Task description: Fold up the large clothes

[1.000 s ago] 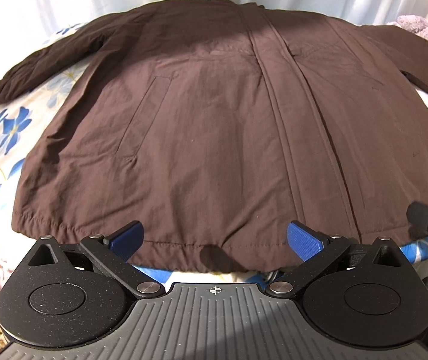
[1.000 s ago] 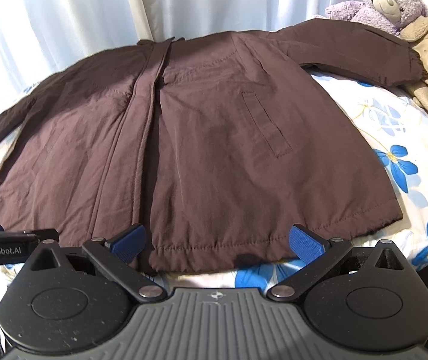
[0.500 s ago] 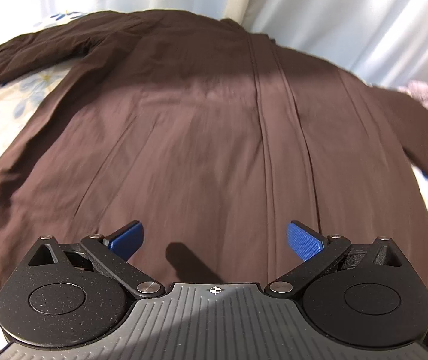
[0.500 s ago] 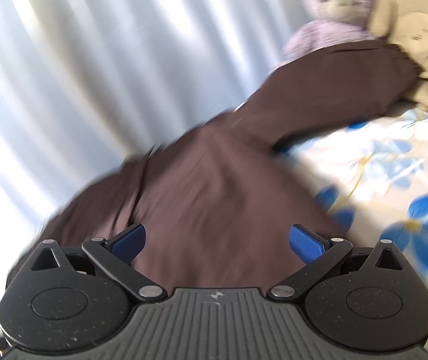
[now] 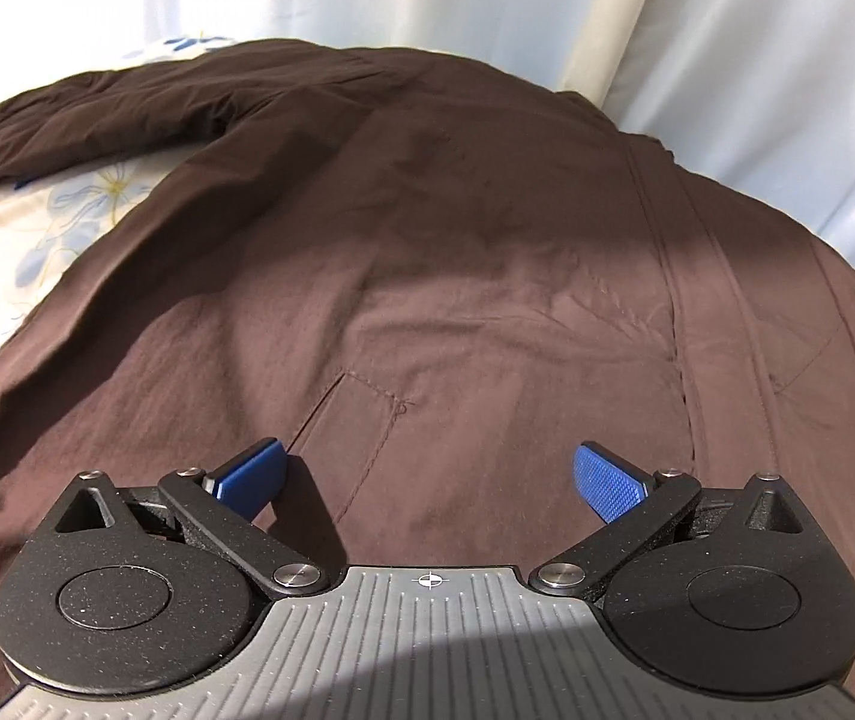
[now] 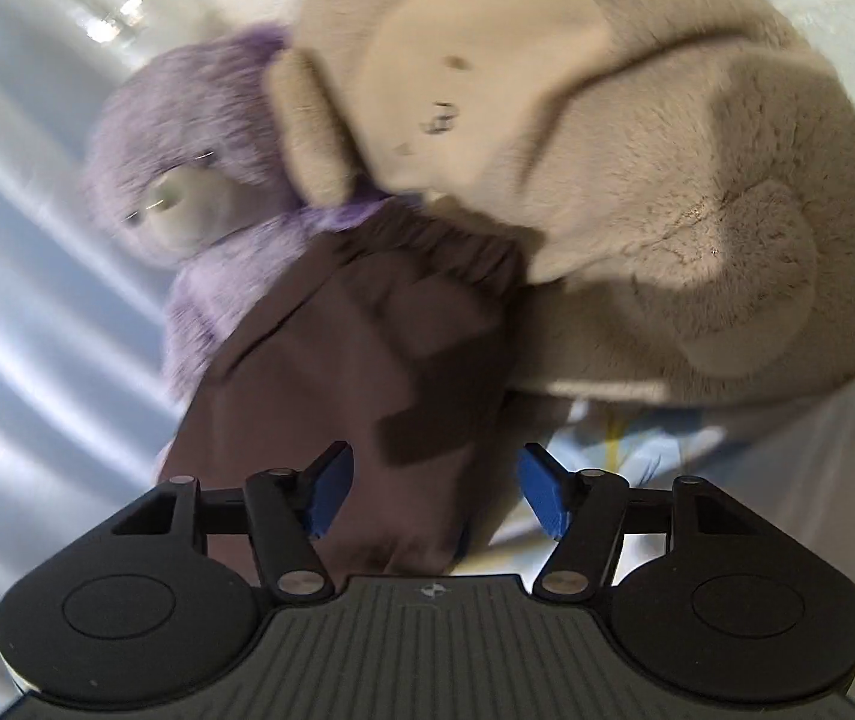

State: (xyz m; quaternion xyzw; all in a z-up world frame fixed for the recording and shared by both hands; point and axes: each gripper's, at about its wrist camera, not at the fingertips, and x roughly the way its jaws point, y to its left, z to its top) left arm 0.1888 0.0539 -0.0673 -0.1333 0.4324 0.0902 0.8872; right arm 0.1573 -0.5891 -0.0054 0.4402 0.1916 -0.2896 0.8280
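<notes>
A large dark brown jacket [image 5: 457,276] lies spread flat on a floral bedsheet [image 5: 19,240], front up, with its left sleeve [image 5: 97,114] stretched out to the far left. My left gripper [image 5: 430,477] is open and empty, low over the jacket's chest by a slanted pocket seam [image 5: 367,420]. My right gripper [image 6: 430,489] is open, its blue pads on either side of the jacket's right sleeve [image 6: 355,360], whose gathered cuff [image 6: 445,246] lies against the soft toys. The view is motion-blurred.
A purple teddy bear [image 6: 205,168] and a big beige plush toy [image 6: 637,192] sit right behind the right sleeve's cuff. Pale curtains [image 5: 487,6] hang along the far side of the bed.
Both grippers have moved forward from the jacket's hem. The left one now hovers over the chest. The right one has swung right to the sleeve end near the plush toys and narrowed slightly.
</notes>
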